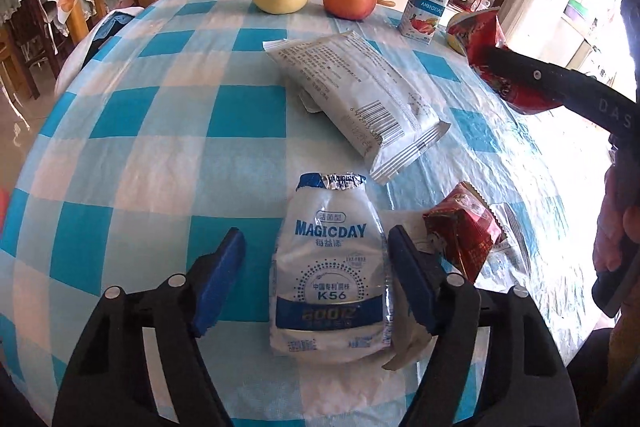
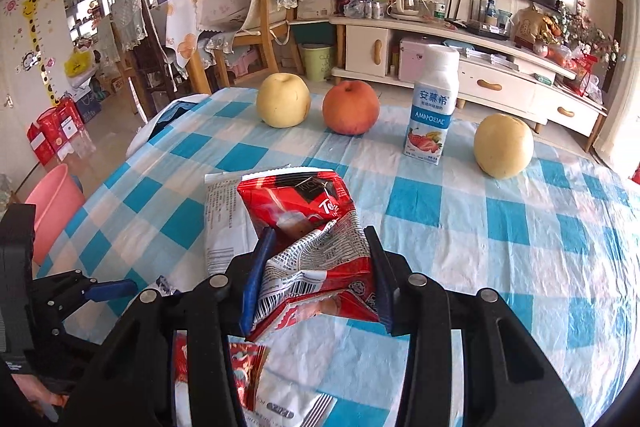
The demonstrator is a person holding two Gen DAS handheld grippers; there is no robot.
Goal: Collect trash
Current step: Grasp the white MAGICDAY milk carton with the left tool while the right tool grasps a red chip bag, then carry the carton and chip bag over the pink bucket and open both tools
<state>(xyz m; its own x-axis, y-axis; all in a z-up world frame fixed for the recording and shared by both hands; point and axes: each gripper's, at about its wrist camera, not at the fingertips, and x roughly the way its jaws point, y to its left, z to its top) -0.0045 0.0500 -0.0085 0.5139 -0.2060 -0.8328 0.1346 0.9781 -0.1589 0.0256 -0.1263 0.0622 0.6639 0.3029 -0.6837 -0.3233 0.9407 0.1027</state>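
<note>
Item one, the flattened white-and-blue MAGICDAY pouch (image 1: 330, 267): it lies on the checked surface (image 1: 140, 167) between the blue pads of your left claw (image 1: 316, 279), label up, foil top pointing away from you. Judge it light, limp and a little slick — take it across the middle of the body, where the film can bunch under the pads, rather than at the thin foil top. The left claw stands about half open around it; the right pad sits at the pouch's edge, the left pad clear of it, so nothing is gripped yet. Item two, the crumpled red wrapper (image 2: 316, 255): your right claw (image 2: 316, 275) is clamped on it, and it appears lifted off the surface — crinkly, stiff-creased, almost weightless, likely to slip only if the pinch slackens. Item three, a small red packet (image 1: 464, 227) just right of the pouch, resting on torn clear film. Item four, the long white snack bag (image 1: 360, 99), farther off, flat on the surface. Not trash, by the look of them: two pale pears (image 2: 283, 99), a peach (image 2: 351, 107) and an upright yogurt bottle (image 2: 432, 107) along the far edge.
</note>
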